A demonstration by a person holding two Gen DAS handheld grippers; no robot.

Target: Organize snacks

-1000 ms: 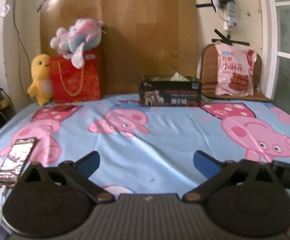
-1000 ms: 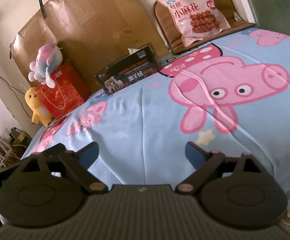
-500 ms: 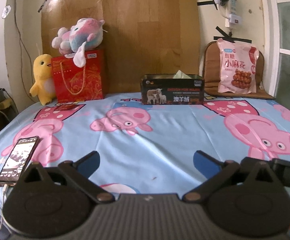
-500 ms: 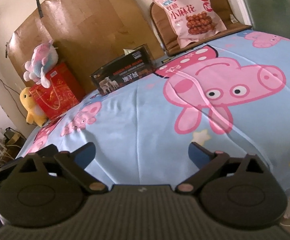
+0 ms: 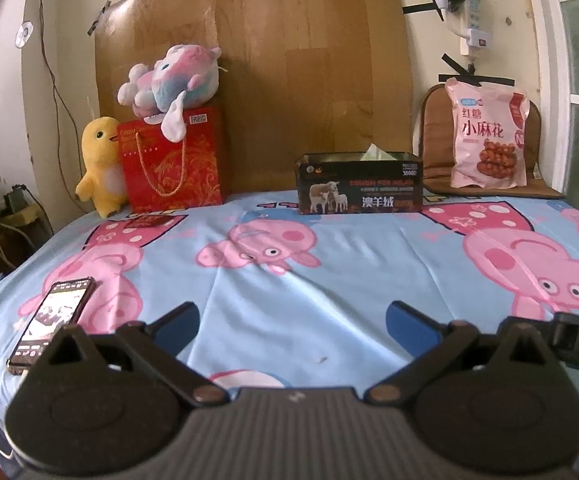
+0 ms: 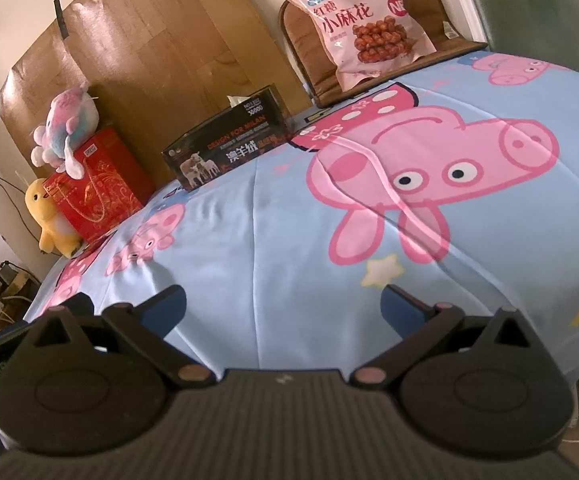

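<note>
A glossy pink plastic snack bag (image 5: pixel 487 136), printed with a heap of brown twists, stands upright at the far right of the bed, its long axis vertical, leaning back on a brown padded cushion (image 5: pixel 433 128) against the wall. A light blue cotton bedsheet (image 5: pixel 329 280) with pink cartoon pigs lies in soft wrinkles. Left of the bag sits a dark rectangular cardboard tissue box (image 5: pixel 360 184), long side facing forward. A shiny red paper gift bag (image 5: pixel 171 160) carries a fluffy pink-and-blue plush toy (image 5: pixel 171 78); a yellow plush duck (image 5: pixel 99 164) touches it. A black smartphone (image 5: pixel 51 320) lies flat near the left edge.

The left gripper (image 5: pixel 291 318) has its blue-padded fingers spread wide, holding nothing. The right gripper (image 6: pixel 283 304) has just been opening; its fingers stand fully apart over bare sheet.
</note>
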